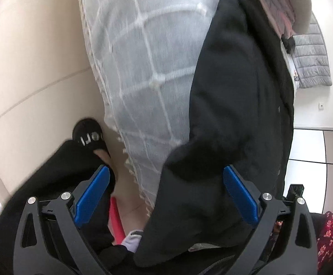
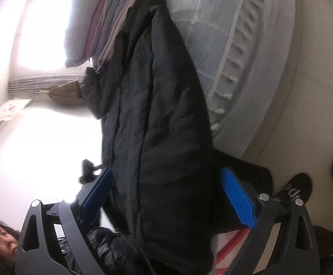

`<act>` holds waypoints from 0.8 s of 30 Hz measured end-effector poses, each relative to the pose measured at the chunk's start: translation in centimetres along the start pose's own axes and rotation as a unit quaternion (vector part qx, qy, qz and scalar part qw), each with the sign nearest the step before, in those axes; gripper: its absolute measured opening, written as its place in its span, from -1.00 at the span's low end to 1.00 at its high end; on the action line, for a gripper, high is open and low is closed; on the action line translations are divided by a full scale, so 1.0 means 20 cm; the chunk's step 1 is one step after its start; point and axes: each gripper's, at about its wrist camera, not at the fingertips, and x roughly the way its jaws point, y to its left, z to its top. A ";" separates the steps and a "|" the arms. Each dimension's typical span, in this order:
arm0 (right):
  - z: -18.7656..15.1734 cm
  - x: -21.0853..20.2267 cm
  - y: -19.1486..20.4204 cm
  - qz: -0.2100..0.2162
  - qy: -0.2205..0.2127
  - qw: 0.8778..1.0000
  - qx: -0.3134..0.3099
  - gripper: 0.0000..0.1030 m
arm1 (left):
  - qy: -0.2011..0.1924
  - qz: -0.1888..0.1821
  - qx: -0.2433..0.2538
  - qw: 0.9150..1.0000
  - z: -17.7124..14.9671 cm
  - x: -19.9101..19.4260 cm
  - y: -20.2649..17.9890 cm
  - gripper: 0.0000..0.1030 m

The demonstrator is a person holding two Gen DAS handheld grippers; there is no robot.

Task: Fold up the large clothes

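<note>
Left wrist view: the left gripper [image 1: 166, 197] points steeply down, its blue fingers [image 1: 92, 197] spread wide apart and pressing on nothing.
Garment: a large black coat [image 1: 239, 91] lies between and beyond the fingers, its nearest fold bunched just inside the right-hand finger, though contact cannot be told.
Bed: a grey bedcover with a white grid pattern [image 1: 148, 73] runs ahead of the fingers, left of the coat, its fringed edge hanging toward the floor [image 1: 29, 68].
Person: a foot in a black slipper [image 1: 89, 137] stands just beyond the left-hand finger.
Further off: a grey quilted jacket [image 1: 310, 57] lies far ahead to the right of the fingers.

Right wrist view: the right gripper [image 2: 166, 197] likewise holds its blue fingers [image 2: 238, 199] wide apart, closed on nothing.
Garment: the coat [image 2: 157, 137] fills the gap between the fingers and stretches away ahead.
Bedding: folded striped bedding [image 2: 111, 23] is stacked far ahead, left of the coat.
Containers: none can be made out in either view.
</note>
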 end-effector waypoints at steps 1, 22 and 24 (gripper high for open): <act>0.00 0.02 -0.01 0.009 0.009 1.000 0.001 0.77 | 0.003 -0.003 -0.002 1.000 -0.02 0.01 0.00 0.86; -0.13 0.09 0.20 0.112 0.048 0.992 -0.042 0.85 | 0.067 -0.117 0.013 0.991 -0.18 0.16 -0.04 0.86; -0.15 0.11 0.20 0.093 0.050 0.994 -0.039 0.85 | 0.059 -0.130 0.028 0.989 -0.23 0.16 -0.06 0.81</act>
